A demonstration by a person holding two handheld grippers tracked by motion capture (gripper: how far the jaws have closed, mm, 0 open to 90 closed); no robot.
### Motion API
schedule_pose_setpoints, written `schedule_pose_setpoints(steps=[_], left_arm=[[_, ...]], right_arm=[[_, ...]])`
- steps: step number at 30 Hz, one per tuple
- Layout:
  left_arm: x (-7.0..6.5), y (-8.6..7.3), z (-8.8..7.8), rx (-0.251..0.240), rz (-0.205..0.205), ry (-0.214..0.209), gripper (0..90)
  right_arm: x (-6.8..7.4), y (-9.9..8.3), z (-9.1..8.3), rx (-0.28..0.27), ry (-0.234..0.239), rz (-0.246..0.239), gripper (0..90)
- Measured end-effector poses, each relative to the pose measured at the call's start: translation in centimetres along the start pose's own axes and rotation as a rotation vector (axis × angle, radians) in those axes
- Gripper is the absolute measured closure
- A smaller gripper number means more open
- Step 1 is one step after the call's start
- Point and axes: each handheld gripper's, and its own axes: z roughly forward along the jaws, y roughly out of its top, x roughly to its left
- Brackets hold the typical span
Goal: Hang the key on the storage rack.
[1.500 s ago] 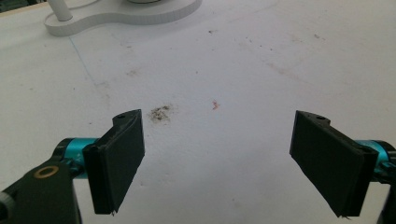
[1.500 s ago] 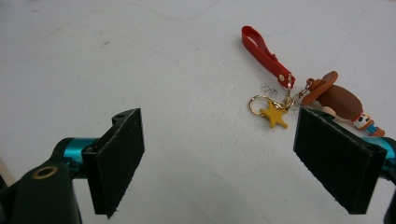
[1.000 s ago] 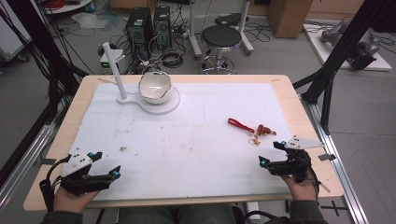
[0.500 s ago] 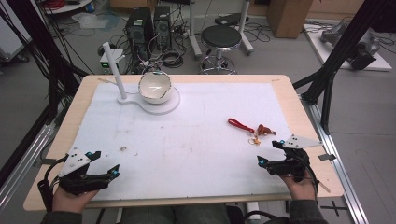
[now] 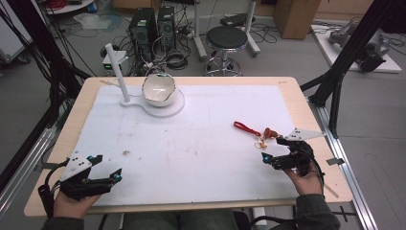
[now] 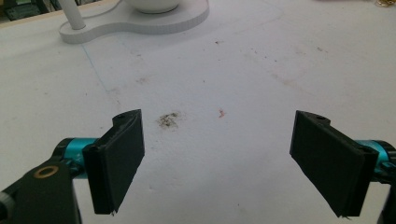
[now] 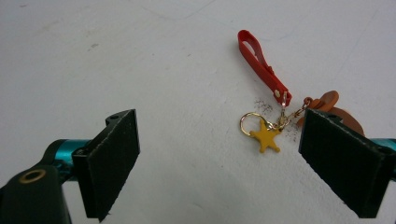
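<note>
The right gripper (image 5: 276, 152) rests at the near right of the table (image 5: 201, 81), its jaws spread wide and holding nothing. The keychain (image 7: 268, 95) lies flat on the white mat (image 5: 191, 139) just beyond it, nearer to its right jaw: a red strap, a yellow star and a brown charm. The left gripper (image 5: 106, 168) sits at the near left, jaws also spread and empty. A bowl (image 5: 158, 89) stands on a white stand (image 5: 125, 96) at the far left.

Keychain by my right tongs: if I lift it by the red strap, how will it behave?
The keychain will likely dangle, since its strap, ring and yellow star join by loose links. Probably light. The thin, flat strap may be hard to pinch.
</note>
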Motion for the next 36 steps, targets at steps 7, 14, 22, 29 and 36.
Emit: schedule_pose_setpoints(steps=[7, 14, 22, 29, 36], left_arm=[[0.1, -0.1, -0.1, 0.004, -0.001, -0.001, 18.2], [0.1, -0.1, -0.2, 0.001, -0.002, -0.001, 18.2], [0.1, -0.1, -0.1, 0.003, -0.004, -0.001, 18.2], [0.2, -0.1, 0.0, 0.004, -0.003, -0.003, 18.2], [0.2, -0.1, 0.0, 0.005, -0.003, -0.005, 18.1]], right_arm=[[-1.1, 1.9, 0.9, 0.027, 0.015, -0.025, 11.5], [-1.9, 3.4, 1.7, 0.053, 0.011, -0.036, 11.5], [-3.4, 5.2, 2.7, 0.089, 0.009, -0.040, 13.9], [-4.3, 6.5, 3.8, 0.128, 0.014, -0.060, 16.7], [-5.0, 7.7, 4.7, 0.146, 0.023, -0.058, 19.4]])
